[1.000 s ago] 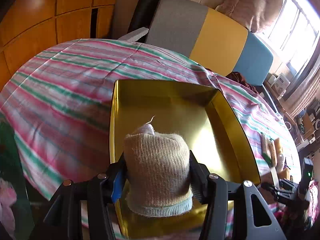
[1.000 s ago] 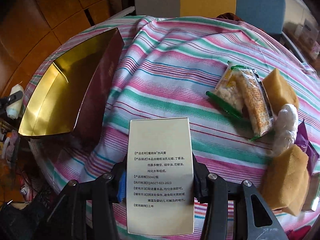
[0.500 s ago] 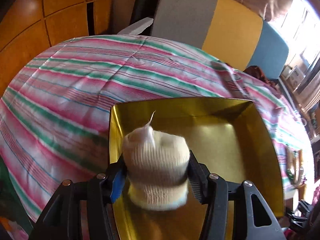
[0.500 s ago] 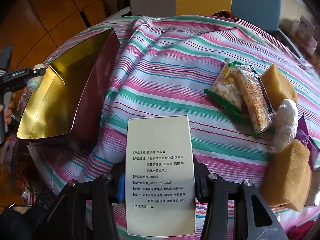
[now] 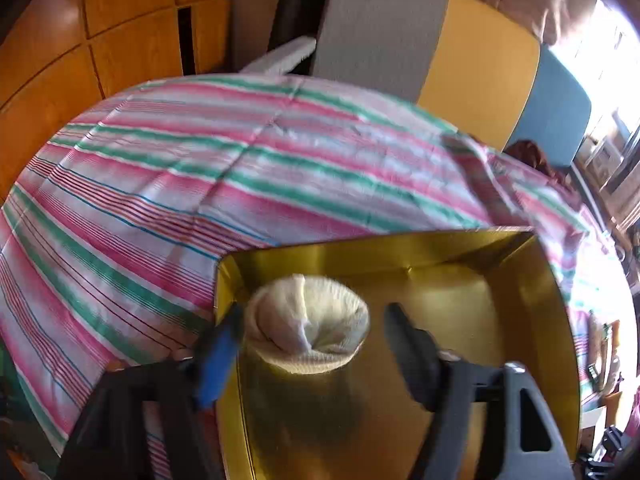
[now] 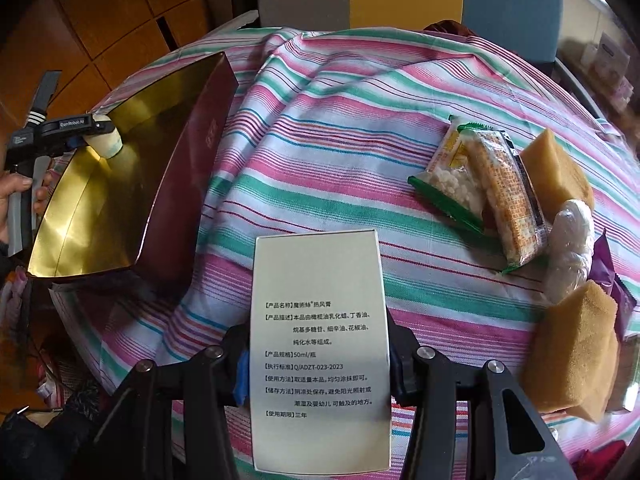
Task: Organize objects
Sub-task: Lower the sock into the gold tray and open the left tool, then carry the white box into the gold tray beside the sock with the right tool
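The left gripper (image 5: 312,320) stands over the near corner of the gold-lined box (image 5: 472,312), its jaws opening wide. The rolled sock (image 5: 308,324) sits between the fingers, inside the box against its left wall; the right finger is clear of it, and whether the blue-padded left finger (image 5: 218,356) touches it cannot be told. The sock's open cuff faces the camera, and it rests on the box's gold floor.

The right gripper (image 6: 320,364) is closed part-way on a cream carton (image 6: 320,344) printed with Chinese text, both pads pressed to its sides. The carton stands upright between the fingers, above the cloth.

Surface: a table under a striped tablecloth (image 6: 340,128) in pink, green and white, rumpled ahead of the right fingers. The box, dark red outside, lies to the left of the right fingers, near the table's left edge. To the right of them lie two snack packets (image 6: 484,184), a wrapped white bundle (image 6: 570,248), two yellow sponges (image 6: 572,352) and a purple packet (image 6: 612,280), grouped close together.

Room: beyond the table stands a chair back (image 5: 432,40) in grey, yellow and blue panels. Orange wooden panelling (image 5: 92,40) covers the wall to the left. Bright daylight enters at the far right of the left wrist view. A hand (image 6: 16,196) grips the left tool's handle.
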Tool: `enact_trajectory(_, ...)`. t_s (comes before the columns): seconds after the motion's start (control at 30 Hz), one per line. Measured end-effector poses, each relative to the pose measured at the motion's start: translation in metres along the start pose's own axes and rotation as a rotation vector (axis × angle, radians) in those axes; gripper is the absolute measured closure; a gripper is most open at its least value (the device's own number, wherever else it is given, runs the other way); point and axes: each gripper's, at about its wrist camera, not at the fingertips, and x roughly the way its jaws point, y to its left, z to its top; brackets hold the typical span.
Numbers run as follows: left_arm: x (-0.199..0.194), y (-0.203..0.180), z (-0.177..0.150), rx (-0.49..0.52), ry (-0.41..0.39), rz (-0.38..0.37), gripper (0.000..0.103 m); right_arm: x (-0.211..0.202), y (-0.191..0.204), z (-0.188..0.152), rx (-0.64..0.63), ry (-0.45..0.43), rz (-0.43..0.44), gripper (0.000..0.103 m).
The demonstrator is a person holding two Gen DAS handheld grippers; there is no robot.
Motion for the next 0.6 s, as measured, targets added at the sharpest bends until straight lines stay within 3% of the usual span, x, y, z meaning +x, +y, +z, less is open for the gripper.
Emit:
enact_trajectory(0.3, -0.064, 0.017, -0.036, -0.036, -0.119, 0.015, 0.026, 0.0, 0.0, -0.002, 0.024, 0.0, -0.01, 0.051)
enact_trajectory(0.6, -0.106, -0.001, -0.098, -0.033, -0.141, 0.018, 0.026, -0.007, 0.001, -0.004, 0.024, -0.02, -0.021, 0.051)
